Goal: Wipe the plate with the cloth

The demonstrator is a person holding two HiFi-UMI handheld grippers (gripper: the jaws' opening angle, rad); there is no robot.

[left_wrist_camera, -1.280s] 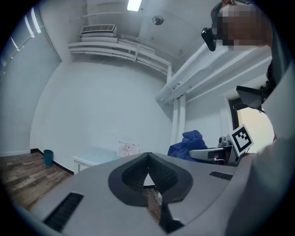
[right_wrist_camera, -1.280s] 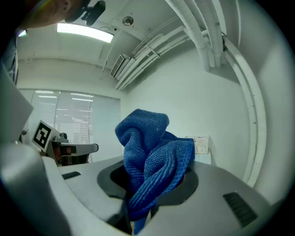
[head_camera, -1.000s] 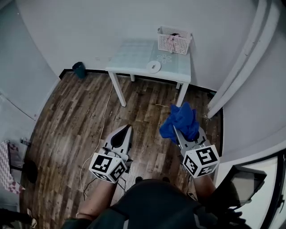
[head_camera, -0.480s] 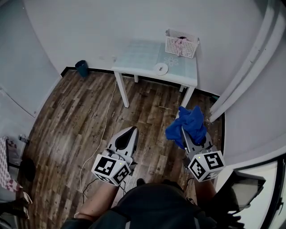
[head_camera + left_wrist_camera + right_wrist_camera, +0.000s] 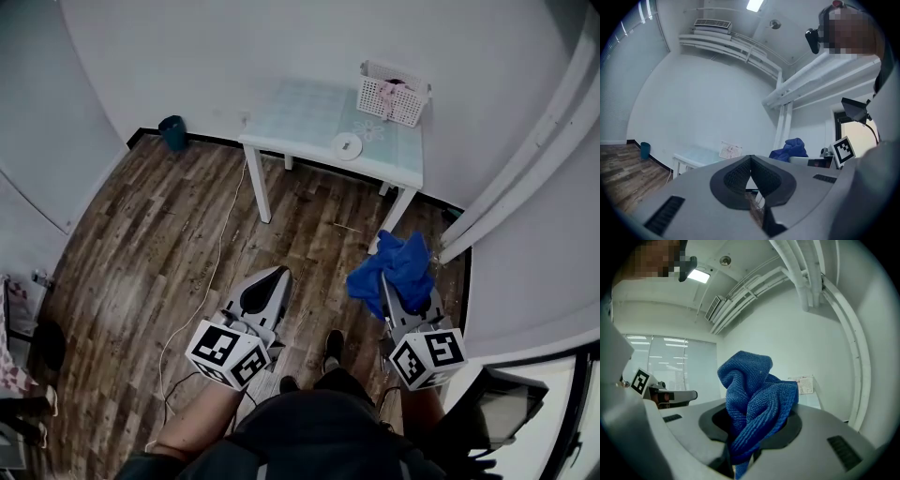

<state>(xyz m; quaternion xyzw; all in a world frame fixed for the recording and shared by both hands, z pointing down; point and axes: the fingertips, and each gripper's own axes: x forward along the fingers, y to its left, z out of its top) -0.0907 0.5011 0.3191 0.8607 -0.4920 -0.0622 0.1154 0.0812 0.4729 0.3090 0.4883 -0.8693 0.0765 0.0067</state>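
View from above, near to far. At the lower edge of the head view are the person's dark-clothed torso and one shoe (image 5: 332, 343). Just above them both grippers point up-frame, level with each other and apart. The left gripper (image 5: 274, 277), lower centre-left, has its jaws pressed together with nothing between them; its own view confirms the pads meet at the tip. The right gripper (image 5: 388, 292), lower centre-right, has its jaws clamped on the bunched blue cloth (image 5: 398, 266), which bulges above and to both sides of the tips. A white wall with slanting pipes (image 5: 511, 183) runs close by this gripper, along the right edge of the frame. Ahead of the grippers, wooden floor (image 5: 150, 244) extends up-frame and widens to the left, crossed only by a thin pale cable (image 5: 221, 251) running from the lower left towards the table. The white table (image 5: 309, 108) stands at upper centre-right against the far wall, its near edge and two front legs facing the grippers. The plate (image 5: 346, 145) lies on the right half of the tabletop, close to that near edge and well apart from the cloth. Behind it, separate from it, a white lattice basket (image 5: 394, 94) occupies the table's far right corner. A small dark bin (image 5: 172, 131) sits on the floor at the wall base, left of the table.
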